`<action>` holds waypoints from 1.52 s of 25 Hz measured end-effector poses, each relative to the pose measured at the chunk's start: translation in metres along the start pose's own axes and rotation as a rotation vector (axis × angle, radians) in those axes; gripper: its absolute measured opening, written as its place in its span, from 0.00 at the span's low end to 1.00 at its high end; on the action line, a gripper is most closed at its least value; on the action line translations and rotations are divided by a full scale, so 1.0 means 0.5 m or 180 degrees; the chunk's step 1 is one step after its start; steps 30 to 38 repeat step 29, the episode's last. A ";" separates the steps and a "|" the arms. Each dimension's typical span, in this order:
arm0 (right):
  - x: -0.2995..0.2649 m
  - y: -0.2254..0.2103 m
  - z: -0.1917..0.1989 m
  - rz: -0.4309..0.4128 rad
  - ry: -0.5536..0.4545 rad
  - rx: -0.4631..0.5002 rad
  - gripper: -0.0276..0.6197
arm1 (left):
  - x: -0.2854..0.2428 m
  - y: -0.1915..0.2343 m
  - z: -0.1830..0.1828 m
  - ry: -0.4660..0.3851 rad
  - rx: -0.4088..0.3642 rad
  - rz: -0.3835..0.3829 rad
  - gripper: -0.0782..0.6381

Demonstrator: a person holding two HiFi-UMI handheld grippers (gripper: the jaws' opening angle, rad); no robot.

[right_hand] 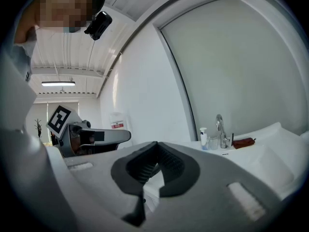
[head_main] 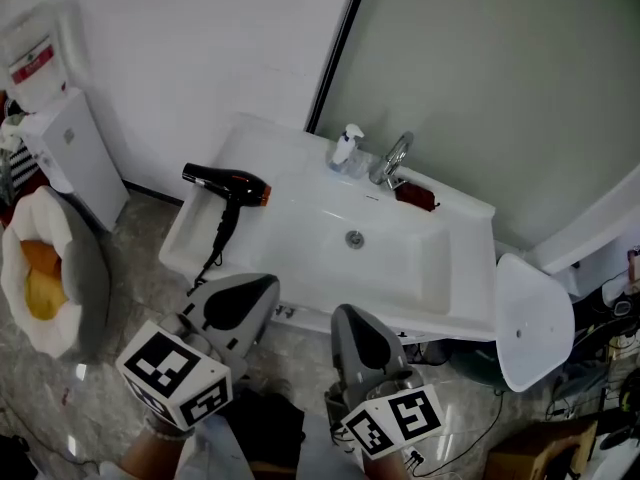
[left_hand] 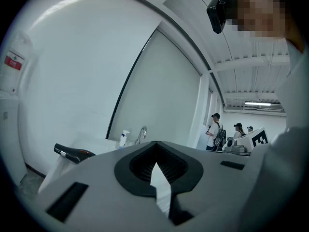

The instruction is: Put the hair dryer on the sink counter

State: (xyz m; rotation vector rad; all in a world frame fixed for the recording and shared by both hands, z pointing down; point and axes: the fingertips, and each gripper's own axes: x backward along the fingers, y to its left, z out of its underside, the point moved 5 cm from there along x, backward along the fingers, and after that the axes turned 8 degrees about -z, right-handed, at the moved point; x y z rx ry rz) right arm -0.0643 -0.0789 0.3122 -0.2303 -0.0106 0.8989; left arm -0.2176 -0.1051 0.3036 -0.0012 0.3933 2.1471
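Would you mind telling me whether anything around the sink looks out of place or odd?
Only a small thing: the hair dryer lies on the left side of the sink counter, and its black cord trails over the front edge and hangs down off it. Nothing looks spilled or damaged.

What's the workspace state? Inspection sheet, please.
Surface: white sink counter, basin empty.
Job's things: hair dryer lies on the counter's left end, clear of both claws.
Clutter: soap bottle and dark red item beside the faucet.
Grippers: left claw and right claw shut, empty, short of the front edge.
Cables: dryer cord hangs over the front edge; floor cables at right.
Surroundings: cabinet, cushion, stool.
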 end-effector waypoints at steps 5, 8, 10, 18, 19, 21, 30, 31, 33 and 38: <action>0.001 -0.002 0.002 -0.0023 0.0007 -0.0001 0.04 | 0.002 -0.001 0.002 -0.0003 0.0007 -0.0032 0.12; 0.001 -0.002 0.006 -0.0035 0.0018 -0.0010 0.04 | 0.002 -0.004 0.006 0.0014 0.0007 -0.0015 0.12; 0.002 -0.004 0.008 -0.0035 0.0028 -0.0022 0.04 | 0.002 -0.007 0.008 0.0028 0.0001 0.0004 0.12; 0.002 -0.008 0.014 -0.0073 0.0085 -0.0051 0.04 | -0.004 -0.009 0.012 0.0039 0.0035 -0.0009 0.12; 0.001 -0.008 0.015 -0.0082 0.0092 -0.0052 0.04 | -0.005 -0.008 0.012 0.0043 0.0045 -0.0014 0.12; 0.000 -0.009 0.017 -0.0104 0.0111 -0.0055 0.04 | -0.007 -0.008 0.014 0.0048 0.0062 -0.0022 0.12; -0.004 -0.016 0.025 -0.0134 0.0161 -0.0089 0.04 | -0.013 -0.007 0.019 0.0065 0.0075 -0.0041 0.12; -0.004 -0.016 0.025 -0.0134 0.0161 -0.0089 0.04 | -0.013 -0.007 0.019 0.0065 0.0075 -0.0041 0.12; -0.004 -0.016 0.025 -0.0134 0.0161 -0.0089 0.04 | -0.013 -0.007 0.019 0.0065 0.0075 -0.0041 0.12; -0.004 -0.016 0.025 -0.0134 0.0161 -0.0089 0.04 | -0.013 -0.007 0.019 0.0065 0.0075 -0.0041 0.12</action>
